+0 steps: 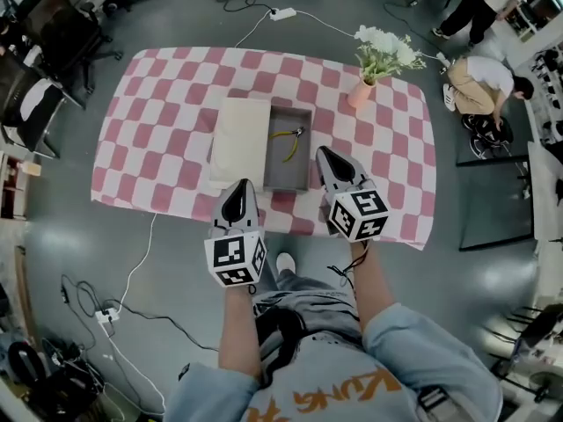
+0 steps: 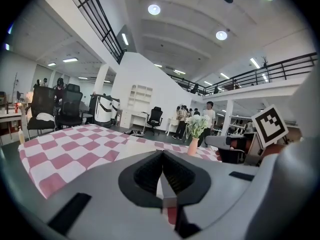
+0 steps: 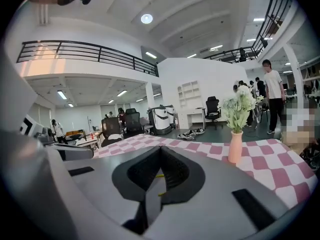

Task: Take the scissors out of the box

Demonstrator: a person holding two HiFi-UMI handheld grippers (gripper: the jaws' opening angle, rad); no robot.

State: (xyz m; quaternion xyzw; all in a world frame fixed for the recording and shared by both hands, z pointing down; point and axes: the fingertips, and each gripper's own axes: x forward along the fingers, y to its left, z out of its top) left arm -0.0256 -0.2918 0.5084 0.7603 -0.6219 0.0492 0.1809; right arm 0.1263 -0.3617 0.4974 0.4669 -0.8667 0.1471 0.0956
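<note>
scissors (image 1: 289, 141) in box (image 1: 287, 176); lid (image 1: 239, 139) left of box — vase (image 1: 361, 93) behind-right

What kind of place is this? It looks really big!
Probably a big open office or workshop hall, not a home. There are office chairs around, a balcony with black railings upstairs, and a power strip lying on the floor near the checked table.

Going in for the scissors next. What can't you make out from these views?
The scissors: in the head view, too small to tell if the blades are open or which way they point.
The scissors again: in the right gripper view, only yellow slivers show through the right claw.
The box: in the left gripper view, hidden behind the left claw.
</note>
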